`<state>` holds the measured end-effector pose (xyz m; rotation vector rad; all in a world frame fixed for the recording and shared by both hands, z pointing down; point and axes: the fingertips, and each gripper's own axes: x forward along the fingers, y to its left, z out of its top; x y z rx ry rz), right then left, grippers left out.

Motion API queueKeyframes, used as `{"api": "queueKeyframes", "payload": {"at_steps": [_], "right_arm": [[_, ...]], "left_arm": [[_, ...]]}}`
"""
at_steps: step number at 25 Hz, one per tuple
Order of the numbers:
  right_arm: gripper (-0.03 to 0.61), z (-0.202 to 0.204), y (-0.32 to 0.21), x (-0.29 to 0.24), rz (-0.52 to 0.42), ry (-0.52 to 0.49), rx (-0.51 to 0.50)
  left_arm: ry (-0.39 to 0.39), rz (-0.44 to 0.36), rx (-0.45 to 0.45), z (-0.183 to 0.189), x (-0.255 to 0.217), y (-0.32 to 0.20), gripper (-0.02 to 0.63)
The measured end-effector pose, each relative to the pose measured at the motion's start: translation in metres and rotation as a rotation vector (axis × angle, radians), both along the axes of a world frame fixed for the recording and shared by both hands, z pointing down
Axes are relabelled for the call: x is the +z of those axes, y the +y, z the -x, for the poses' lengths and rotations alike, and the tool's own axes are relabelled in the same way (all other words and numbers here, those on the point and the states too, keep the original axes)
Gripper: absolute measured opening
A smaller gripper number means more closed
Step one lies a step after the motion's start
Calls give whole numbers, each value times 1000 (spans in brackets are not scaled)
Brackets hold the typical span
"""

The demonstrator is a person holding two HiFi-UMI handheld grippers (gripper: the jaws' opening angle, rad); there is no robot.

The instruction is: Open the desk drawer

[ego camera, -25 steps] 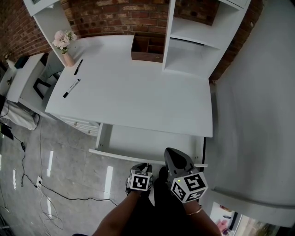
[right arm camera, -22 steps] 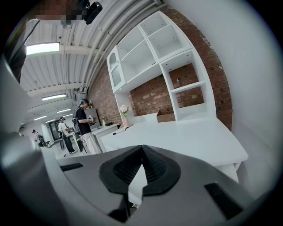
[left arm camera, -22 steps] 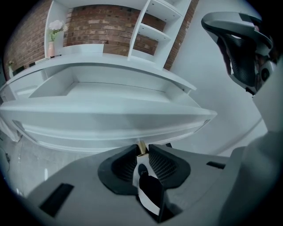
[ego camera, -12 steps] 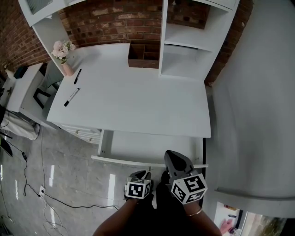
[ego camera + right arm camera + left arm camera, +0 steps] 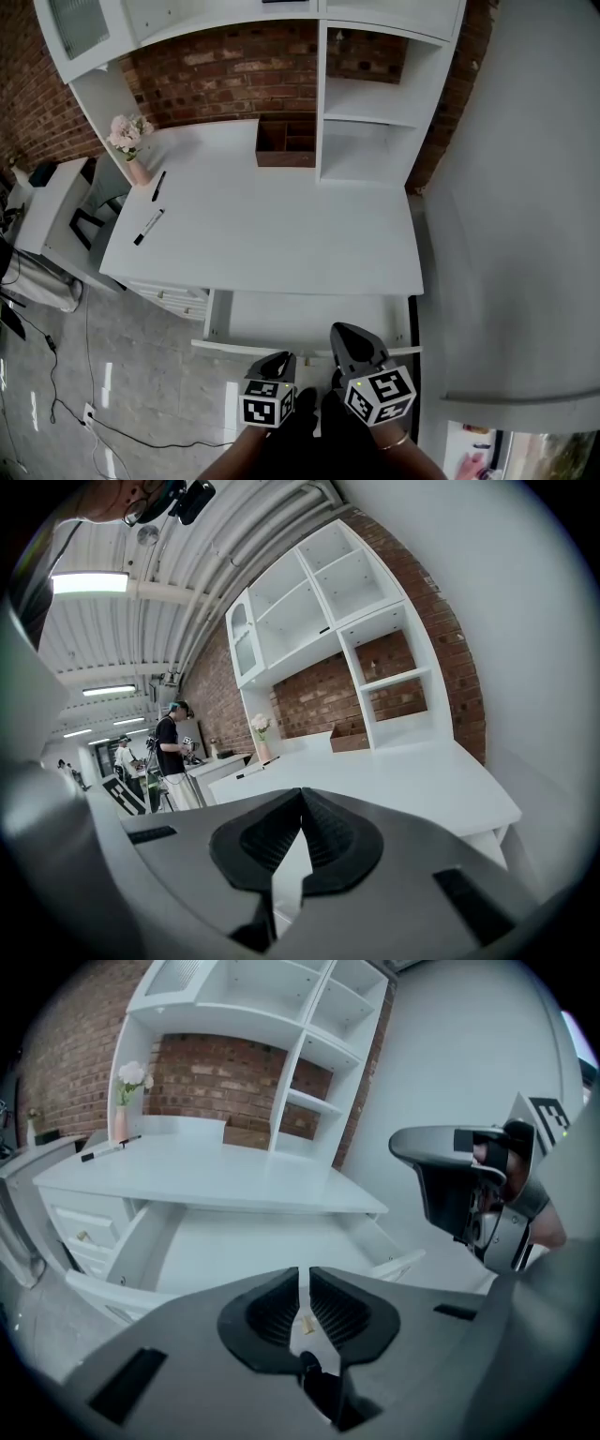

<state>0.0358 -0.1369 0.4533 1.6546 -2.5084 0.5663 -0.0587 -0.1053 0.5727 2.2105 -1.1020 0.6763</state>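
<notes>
**A:** What occupies the left of the head view?

**B:** A pink vase [image 5: 137, 171] of pale flowers stands at the left rear corner of the tabletop [image 5: 281, 230]. Next to it lies a black pen [image 5: 158, 185], and a white marker [image 5: 148, 227] lies nearer the front edge.

**A:** And the centre?

**B:** A wooden organiser [image 5: 286, 142] sits at the back, against the brick wall [image 5: 225, 80] and beside the white shelf unit [image 5: 361, 141]. Below the tabletop's front edge the desk drawer [image 5: 300, 319] is pulled out, with its white interior exposed.

**A:** Where are the grippers?

**B:** Both are at the drawer's front panel. The left gripper [image 5: 278, 359] hangs just in front of it and clear of it. Its jaws have just been closing and stand almost together, with a thin slit between them and nothing in it. The right gripper [image 5: 345, 331] is just beside the left one and overlaps the panel's top edge in the head view. Whether it touches the panel cannot be told. Its jaws meet at the tips and pinch nothing.
</notes>
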Motion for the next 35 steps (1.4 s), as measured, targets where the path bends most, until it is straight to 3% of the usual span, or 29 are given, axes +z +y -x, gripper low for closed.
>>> {"api": "queueKeyframes", "payload": {"at_steps": [9, 18, 26, 35], "right_arm": [[5, -10, 3, -15, -40, 10, 47], [5, -36, 9, -28, -79, 13, 119], [5, -54, 17, -38, -100, 28, 179], [5, -63, 24, -41, -110, 54, 227]], "left_arm": [[75, -173, 15, 0, -71, -29, 29], [102, -337, 15, 11, -130, -51, 14], [140, -403, -11, 26, -156, -62, 14], [140, -421, 8, 31, -160, -63, 14]]}}
